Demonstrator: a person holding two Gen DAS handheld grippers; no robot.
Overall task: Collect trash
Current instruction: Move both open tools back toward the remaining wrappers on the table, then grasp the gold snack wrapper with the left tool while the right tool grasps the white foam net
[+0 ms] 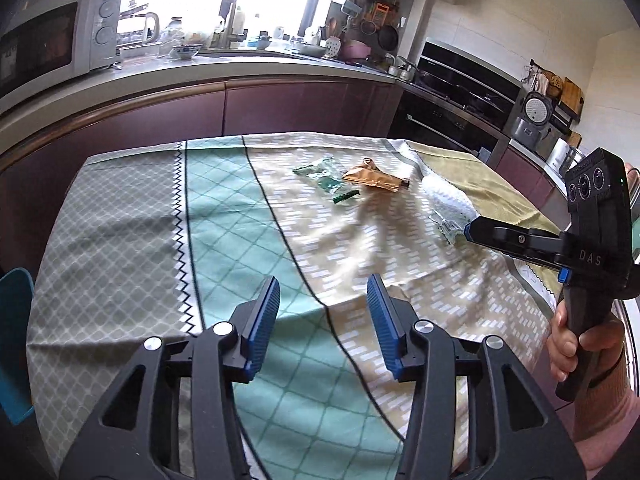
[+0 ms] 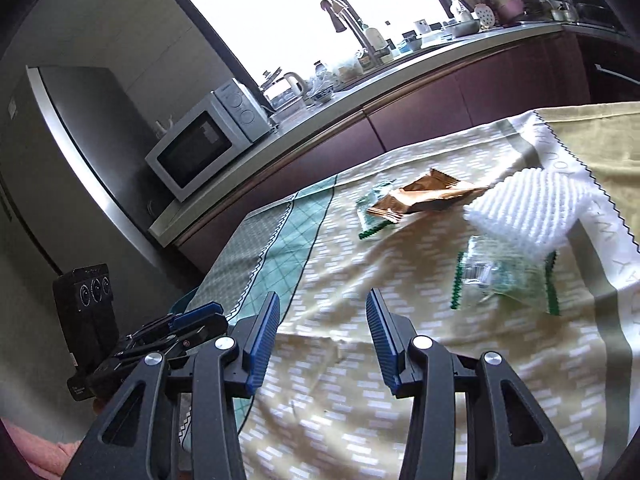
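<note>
Tablecloth (image 1: 120, 216) is covering the table. Left gripper (image 1: 324, 292) is hovering over its near left part, jaws parted, nothing between them. Green wrapper (image 1: 326, 178) and brown wrapper (image 1: 376, 178) are lying at far centre, touching. Clear wrapper (image 2: 504, 276) and white foam net (image 2: 528, 212) are lying further right. Right gripper (image 2: 322, 312) is hovering near them, jaws apart, empty.

Left tool (image 1: 323, 292): we see black arms, ribbed blue pads, silver screws.
Right tool (image 2: 323, 310): ours looks the same; its black handle reads "DAS", with three round lenses on top.
Right hand (image 1: 576, 344): we spot a dark wristband.
</note>
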